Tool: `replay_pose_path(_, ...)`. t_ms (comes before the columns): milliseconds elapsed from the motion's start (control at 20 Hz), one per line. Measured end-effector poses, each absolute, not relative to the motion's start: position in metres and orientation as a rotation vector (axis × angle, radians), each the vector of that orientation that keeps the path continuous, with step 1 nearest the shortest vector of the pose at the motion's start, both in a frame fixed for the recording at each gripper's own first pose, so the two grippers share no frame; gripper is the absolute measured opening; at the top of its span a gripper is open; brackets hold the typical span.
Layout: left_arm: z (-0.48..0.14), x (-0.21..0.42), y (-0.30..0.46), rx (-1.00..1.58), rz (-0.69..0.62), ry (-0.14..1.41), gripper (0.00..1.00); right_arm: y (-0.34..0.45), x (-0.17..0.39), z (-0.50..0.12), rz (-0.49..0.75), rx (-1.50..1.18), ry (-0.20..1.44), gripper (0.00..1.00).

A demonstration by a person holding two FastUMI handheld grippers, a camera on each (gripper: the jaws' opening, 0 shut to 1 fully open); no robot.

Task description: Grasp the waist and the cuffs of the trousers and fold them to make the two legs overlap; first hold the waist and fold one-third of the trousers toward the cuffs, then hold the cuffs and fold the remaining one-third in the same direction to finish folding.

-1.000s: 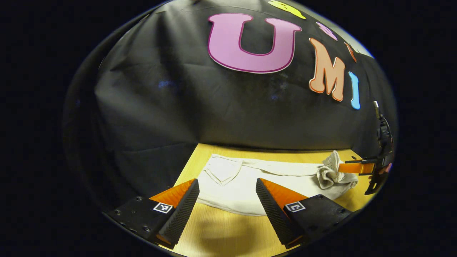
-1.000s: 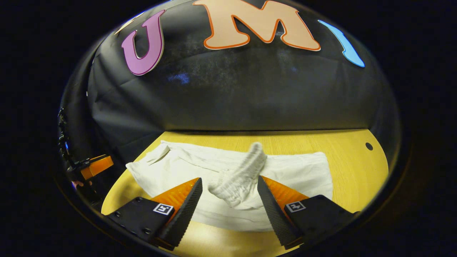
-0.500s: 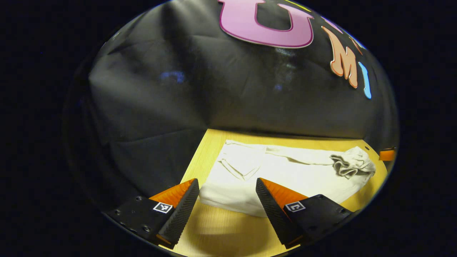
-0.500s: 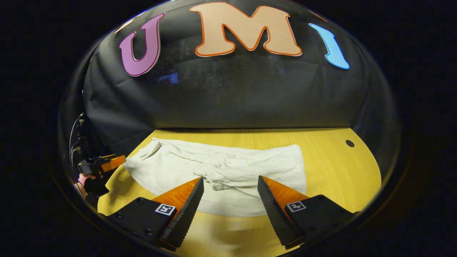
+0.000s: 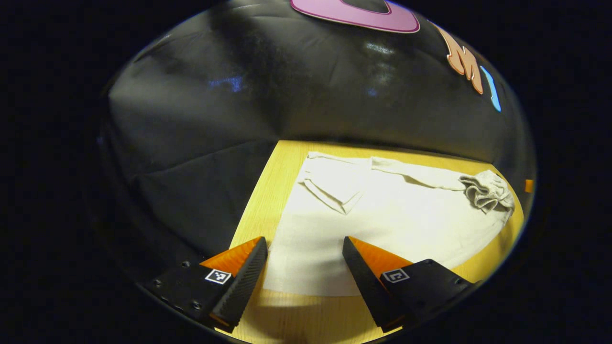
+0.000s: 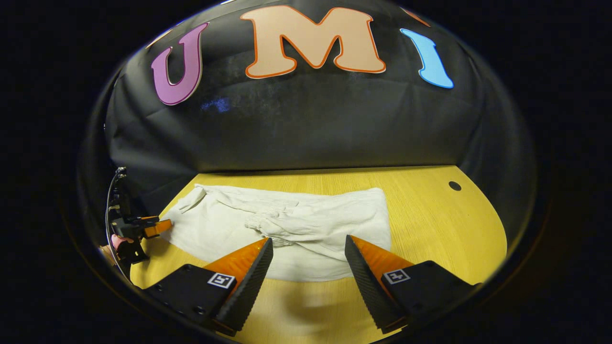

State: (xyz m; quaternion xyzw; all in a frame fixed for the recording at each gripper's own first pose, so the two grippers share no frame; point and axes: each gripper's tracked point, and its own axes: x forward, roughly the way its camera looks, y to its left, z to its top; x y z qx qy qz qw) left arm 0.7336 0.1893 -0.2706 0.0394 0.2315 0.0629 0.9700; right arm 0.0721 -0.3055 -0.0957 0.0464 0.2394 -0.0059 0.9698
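Note:
Cream trousers (image 5: 382,215) lie flat on the wooden table (image 5: 267,191), legs overlapped lengthwise. Their bunched elastic waist (image 5: 487,191) rests folded onto the cloth at the right end in the left gripper view, and lies near the middle of the trousers (image 6: 287,224) in the right gripper view. My left gripper (image 5: 303,267) is open, low over the near cuff end, nothing between its fingers. My right gripper (image 6: 308,272) is open too, hovering in front of the trousers' near edge. The left gripper (image 6: 143,227), held by a hand, appears far left in the right gripper view.
The table's left edge (image 5: 248,210) meets the black cloth wall close to the cuffs. A small round hole (image 6: 454,185) sits in the bare table top (image 6: 440,224) to the right of the trousers.
My right gripper let go of the lifted waist, which dropped onto the trousers, and drew back. My left gripper moved closer over the cuff end and tilted down.

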Motion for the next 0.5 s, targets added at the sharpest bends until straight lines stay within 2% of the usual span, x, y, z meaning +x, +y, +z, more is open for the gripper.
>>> replay_pose_path(200,-0.269,0.736,0.187,0.099,0.117,0.486,0.93,-0.307,0.068,-0.093,-0.011,0.094,0.481,0.96)
replay_pose_path(250,-0.273,0.735,0.184,0.099,0.115,0.496,0.85,-0.308,0.067,-0.091,-0.009,0.095,0.479,0.92)
replay_pose_path(300,-0.272,0.736,0.179,0.091,0.109,0.495,0.79,-0.308,0.065,-0.090,-0.007,0.094,0.477,0.92)
replay_pose_path(400,-0.271,0.740,0.170,0.073,0.102,0.486,0.45,-0.311,0.061,-0.088,-0.007,0.090,0.473,0.92)
replay_pose_path(450,-0.269,0.741,0.165,0.060,0.093,0.481,0.28,-0.311,0.059,-0.087,-0.006,0.089,0.473,0.96)
replay_pose_path(500,-0.269,0.742,0.162,0.049,0.098,0.476,0.16,-0.312,0.056,-0.086,-0.006,0.088,0.472,0.96)
